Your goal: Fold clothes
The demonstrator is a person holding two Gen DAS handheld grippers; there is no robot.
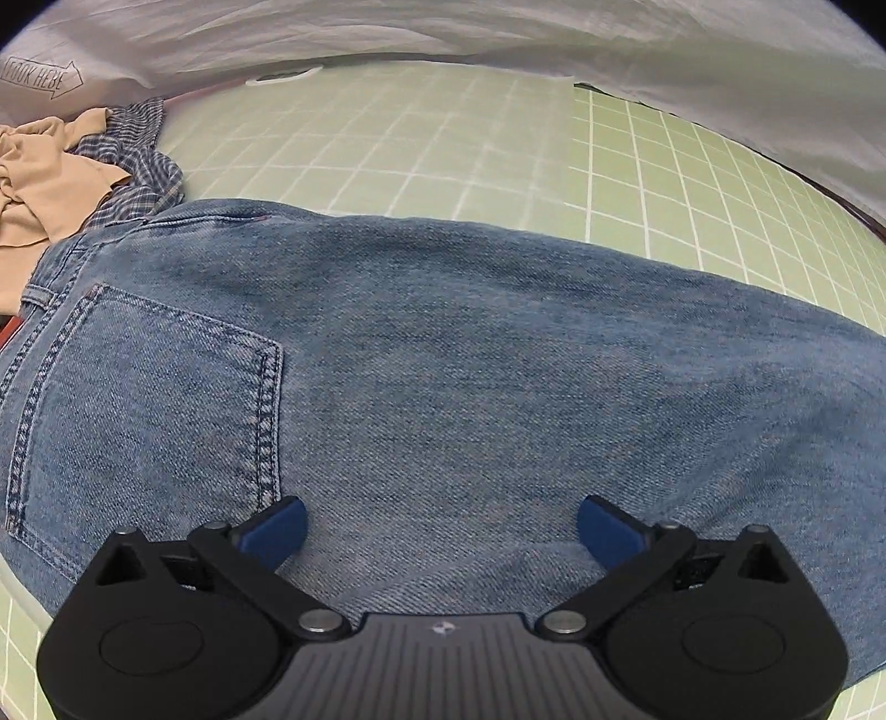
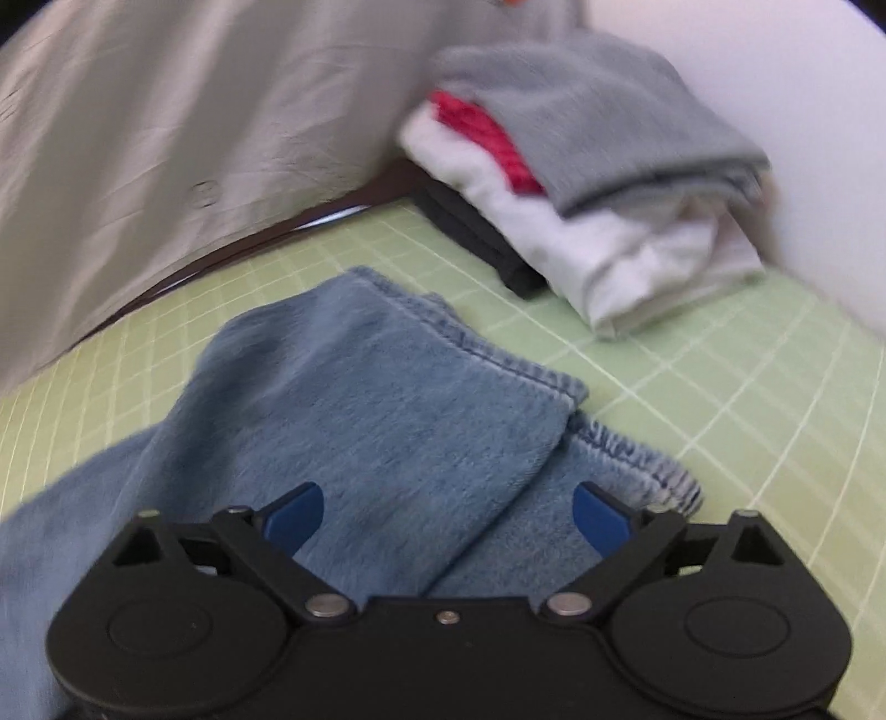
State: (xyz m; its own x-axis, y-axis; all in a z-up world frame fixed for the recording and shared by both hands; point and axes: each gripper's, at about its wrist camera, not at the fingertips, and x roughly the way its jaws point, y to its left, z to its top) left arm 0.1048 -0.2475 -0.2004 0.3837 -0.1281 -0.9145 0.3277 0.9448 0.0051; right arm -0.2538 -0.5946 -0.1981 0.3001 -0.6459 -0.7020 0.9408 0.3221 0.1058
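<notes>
A pair of blue jeans (image 1: 443, 360) lies flat across a green grid mat (image 1: 443, 144), back pocket (image 1: 149, 399) at the left. My left gripper (image 1: 440, 526) is open, just above the seat of the jeans, holding nothing. In the right wrist view the hem ends of the jeans legs (image 2: 387, 399) lie on the mat (image 2: 747, 387), one leg over the other. My right gripper (image 2: 447, 512) is open above the leg ends, holding nothing. This view is blurred by motion.
A heap of unfolded clothes, beige (image 1: 39, 183) and blue plaid (image 1: 138, 160), lies at the mat's left. A stack of folded clothes (image 2: 598, 183), grey on red, white and dark, sits at the far right. A white sheet (image 1: 498, 33) hangs behind.
</notes>
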